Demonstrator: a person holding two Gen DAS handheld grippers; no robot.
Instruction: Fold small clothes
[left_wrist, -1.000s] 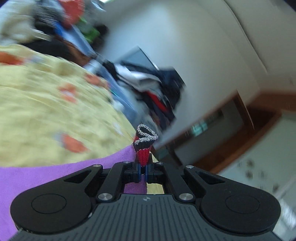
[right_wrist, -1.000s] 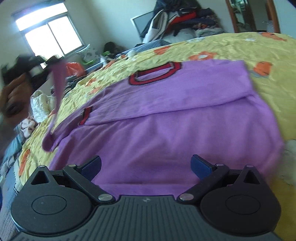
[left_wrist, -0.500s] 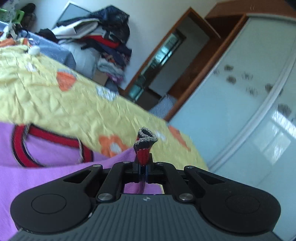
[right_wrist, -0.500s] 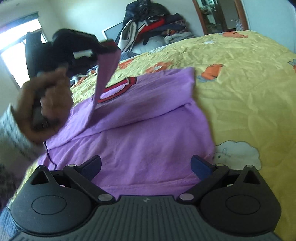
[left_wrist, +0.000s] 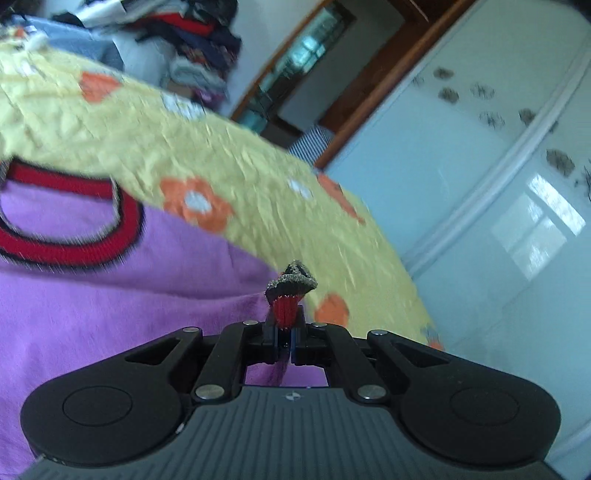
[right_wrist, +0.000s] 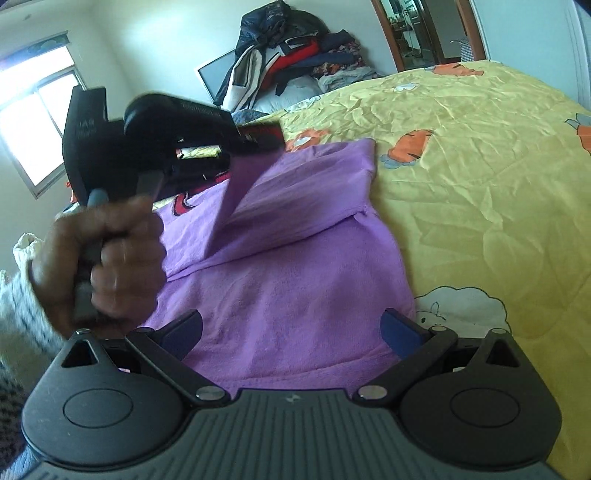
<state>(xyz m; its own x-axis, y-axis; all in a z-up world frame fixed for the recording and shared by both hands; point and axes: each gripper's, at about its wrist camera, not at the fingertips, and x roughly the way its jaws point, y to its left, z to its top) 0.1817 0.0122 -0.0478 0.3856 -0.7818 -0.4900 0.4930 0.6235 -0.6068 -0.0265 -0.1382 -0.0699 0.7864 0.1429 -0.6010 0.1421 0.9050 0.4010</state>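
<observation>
1. The purple sweater (right_wrist: 295, 295) is lying flat on the yellow floral bedspread (right_wrist: 480, 184), filling the middle of the right wrist view; its red-and-black collar (left_wrist: 74, 254) is sitting at 9 o'clock in the left wrist view.
2. One sleeve (right_wrist: 251, 184) is being held up off the body of the garment, its red cuff (left_wrist: 284, 308) pinched between the fingers of the left gripper (left_wrist: 283, 343), which are pressed together on it. Judgement: the sleeve is being carried across the chest to make the first fold, so the grip at the cuff is giving control of the whole sleeve length.
3. A hand (right_wrist: 107, 254) is gripping the left tool's handle at 9 o'clock in the right wrist view; a pale knitted sleeve end (right_wrist: 22, 306) is showing below it.
4. The right gripper (right_wrist: 291, 332) is hovering over the sweater's lower part with fingers spread wide, holding nothing. Judgement: it is waiting to pin or smooth the fabric.
5. A pile of clothes (right_wrist: 291, 62) is sitting at 12 o'clock beyond the bed.
</observation>
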